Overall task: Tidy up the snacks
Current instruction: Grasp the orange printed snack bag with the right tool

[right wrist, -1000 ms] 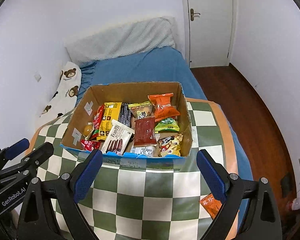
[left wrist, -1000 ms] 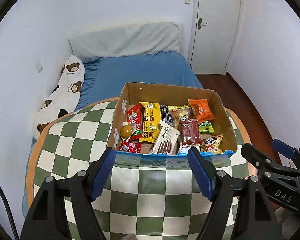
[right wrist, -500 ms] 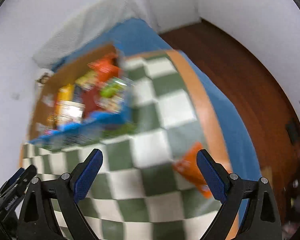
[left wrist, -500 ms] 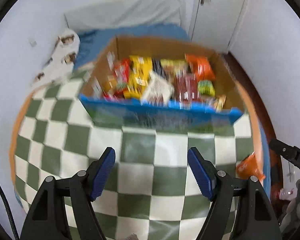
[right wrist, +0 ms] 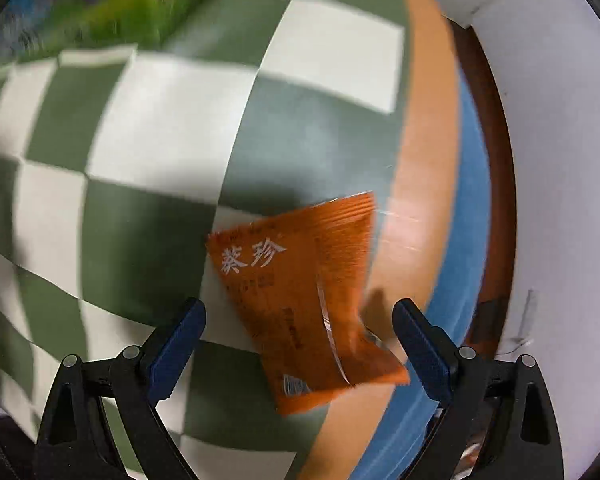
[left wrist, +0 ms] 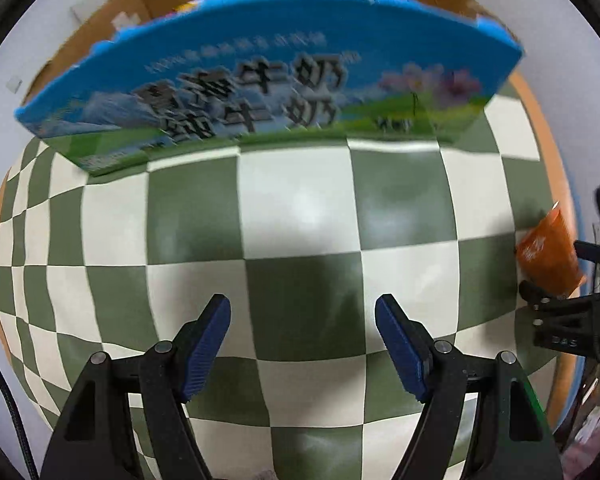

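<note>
An orange snack packet (right wrist: pixel 306 300) with white characters lies flat on the green-and-white checkered cloth (right wrist: pixel 140 140), near its orange border. My right gripper (right wrist: pixel 300 312) is open, low over the cloth, with the packet between its blue pads. The packet also shows at the right edge of the left wrist view (left wrist: pixel 548 258), next to the right gripper's body (left wrist: pixel 572 320). My left gripper (left wrist: pixel 302 312) is open and empty over the cloth. The cardboard snack box (left wrist: pixel 260 80) with a blue printed front stands just beyond it; its contents are mostly hidden.
The cloth's orange border (right wrist: pixel 424 160) and a blue sheet edge (right wrist: pixel 464 240) run along the right, with dark wood floor (right wrist: pixel 496 160) and white wall beyond. The box fills the far side of the left wrist view.
Both grippers have dropped down close to the cloth. The right one swung right and now straddles the orange packet. The box now looms above the left gripper, its contents out of sight.
</note>
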### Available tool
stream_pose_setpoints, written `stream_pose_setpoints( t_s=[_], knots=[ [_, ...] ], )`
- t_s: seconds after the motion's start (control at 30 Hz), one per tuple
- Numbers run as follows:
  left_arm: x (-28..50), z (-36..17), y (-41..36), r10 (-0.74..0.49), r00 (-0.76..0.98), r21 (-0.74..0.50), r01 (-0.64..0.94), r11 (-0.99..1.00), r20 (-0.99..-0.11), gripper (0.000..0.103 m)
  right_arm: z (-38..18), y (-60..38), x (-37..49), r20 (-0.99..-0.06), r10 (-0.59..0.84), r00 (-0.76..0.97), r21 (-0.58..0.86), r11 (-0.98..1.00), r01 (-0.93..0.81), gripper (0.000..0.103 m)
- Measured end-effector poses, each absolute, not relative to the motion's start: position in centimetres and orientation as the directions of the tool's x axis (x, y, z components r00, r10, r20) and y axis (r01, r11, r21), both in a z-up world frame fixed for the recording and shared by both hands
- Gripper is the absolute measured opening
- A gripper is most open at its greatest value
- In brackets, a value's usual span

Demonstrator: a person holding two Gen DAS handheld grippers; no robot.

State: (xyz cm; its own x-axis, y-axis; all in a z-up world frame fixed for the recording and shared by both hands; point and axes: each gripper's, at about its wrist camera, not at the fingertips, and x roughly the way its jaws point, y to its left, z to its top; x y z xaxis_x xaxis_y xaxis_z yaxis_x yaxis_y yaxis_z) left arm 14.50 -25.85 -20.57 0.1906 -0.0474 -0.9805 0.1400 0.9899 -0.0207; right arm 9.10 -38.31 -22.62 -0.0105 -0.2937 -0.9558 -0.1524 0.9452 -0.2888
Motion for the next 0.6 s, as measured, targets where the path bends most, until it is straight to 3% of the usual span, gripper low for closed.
stream_pose_setpoints(
  t_s=[0.07, 0.1, 0.13, 0.6],
  knots=[
    [14.3, -21.2, -26.3, -0.045, 0.178, -0.018, 0.147, 0.989, -0.983, 0.074, -23.5, -39.1, 9.1, -0.971, -0.233, -0.045, -0.229, 0.971, -0.071, 0.081],
    [14.2, -21.3, -26.3, -0.044, 0.175, -0.018, 0.149, 0.989, -0.984, 0.074, -23.5, -39.6, 9.1, -0.982, -0.185, -0.045, -0.185, 0.983, -0.012, 0.071],
    [14.1, -21.5, -26.4, -0.042, 0.175, -0.015, 0.149, 0.989, -0.984, 0.074, -23.3, -39.8, 9.0, -0.987, -0.154, -0.039, -0.155, 0.987, 0.033, 0.068],
    [13.3, -20.7, -24.3, -0.039, 0.195, -0.018, 0.104, 0.994, -0.980, 0.074, -22.0, -38.2, 6.7, -0.974, 0.205, 0.102, 0.227, 0.917, 0.327, 0.056]
  ],
)
